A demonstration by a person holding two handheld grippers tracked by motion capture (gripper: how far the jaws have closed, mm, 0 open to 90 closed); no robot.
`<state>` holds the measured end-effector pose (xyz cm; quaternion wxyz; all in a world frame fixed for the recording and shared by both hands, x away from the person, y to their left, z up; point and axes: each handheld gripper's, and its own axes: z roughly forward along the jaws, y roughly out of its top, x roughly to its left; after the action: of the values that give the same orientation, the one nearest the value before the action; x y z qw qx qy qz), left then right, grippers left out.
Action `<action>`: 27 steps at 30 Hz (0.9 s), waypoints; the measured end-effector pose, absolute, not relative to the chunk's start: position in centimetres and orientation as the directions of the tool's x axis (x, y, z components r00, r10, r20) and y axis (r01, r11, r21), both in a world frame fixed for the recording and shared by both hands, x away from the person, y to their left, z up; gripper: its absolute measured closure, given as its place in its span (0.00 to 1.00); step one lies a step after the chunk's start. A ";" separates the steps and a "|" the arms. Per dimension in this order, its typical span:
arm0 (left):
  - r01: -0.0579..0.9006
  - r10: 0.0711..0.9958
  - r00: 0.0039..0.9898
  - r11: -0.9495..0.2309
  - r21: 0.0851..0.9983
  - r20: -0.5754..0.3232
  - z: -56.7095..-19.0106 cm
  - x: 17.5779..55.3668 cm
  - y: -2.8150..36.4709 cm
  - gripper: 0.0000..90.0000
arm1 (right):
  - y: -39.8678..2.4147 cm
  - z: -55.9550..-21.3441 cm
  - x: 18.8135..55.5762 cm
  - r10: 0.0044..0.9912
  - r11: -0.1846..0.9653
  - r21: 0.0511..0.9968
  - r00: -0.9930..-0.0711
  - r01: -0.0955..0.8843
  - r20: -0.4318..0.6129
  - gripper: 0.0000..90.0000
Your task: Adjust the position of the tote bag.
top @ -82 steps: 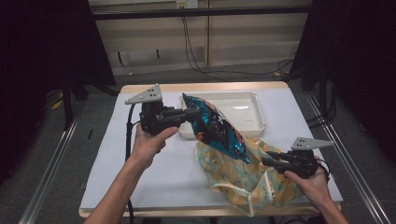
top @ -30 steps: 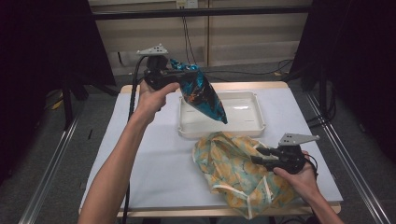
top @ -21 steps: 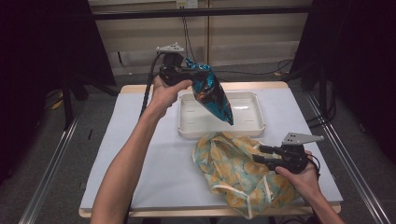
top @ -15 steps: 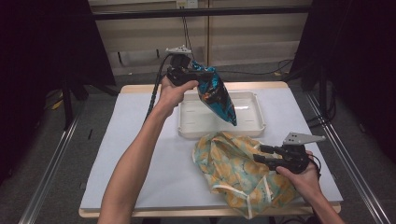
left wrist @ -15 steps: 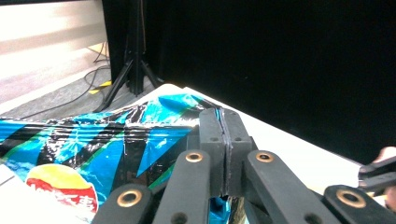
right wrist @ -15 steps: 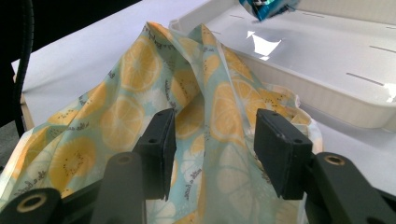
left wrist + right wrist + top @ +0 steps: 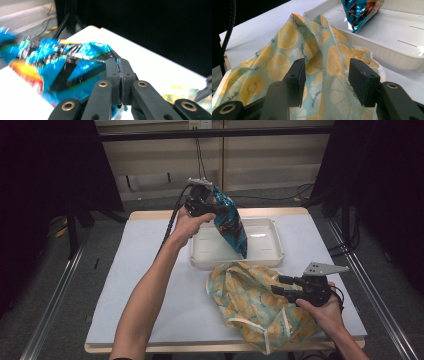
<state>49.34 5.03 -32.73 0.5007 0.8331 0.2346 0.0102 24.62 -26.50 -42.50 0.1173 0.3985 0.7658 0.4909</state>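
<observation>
A shiny blue snack bag [image 7: 231, 225] hangs by its top corner from my left gripper [image 7: 210, 200], which is shut on it. Its lower end dangles just above the white tray [image 7: 276, 251]. In the left gripper view the jaws meet on the foil edge of the snack bag [image 7: 62, 67] at my left gripper [image 7: 119, 68]. My right gripper [image 7: 280, 288] rests at the right side of the lemon-print cloth bag [image 7: 250, 305]. Its jaws have just been opening. In the right gripper view a raised fold of the cloth bag [image 7: 325, 57] stands between the pads of my right gripper [image 7: 325, 75], untouched by them.
The tray [image 7: 402, 55] sits at the back middle of the white-covered table [image 7: 150, 270], just beyond the cloth bag. A black cable trails from the left gripper down along the forearm. Dark curtains and metal rails flank the table.
The left hand has carried the snack bag rightward and down, from above the table's back left to over the tray. The right hand stayed at the cloth bag.
</observation>
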 end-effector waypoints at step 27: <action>0.491 0.625 0.752 -0.322 0.809 -0.208 -34.1 52.9 12.8 0.90 | -26.6 -42.4 24.7 0.728 0.194 0.849 -0.652 0.491 0.211 0.51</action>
<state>52.94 12.80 -34.11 0.4693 0.8098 0.3447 0.0712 24.71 -26.62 -42.43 0.1199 0.3994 0.7632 0.4936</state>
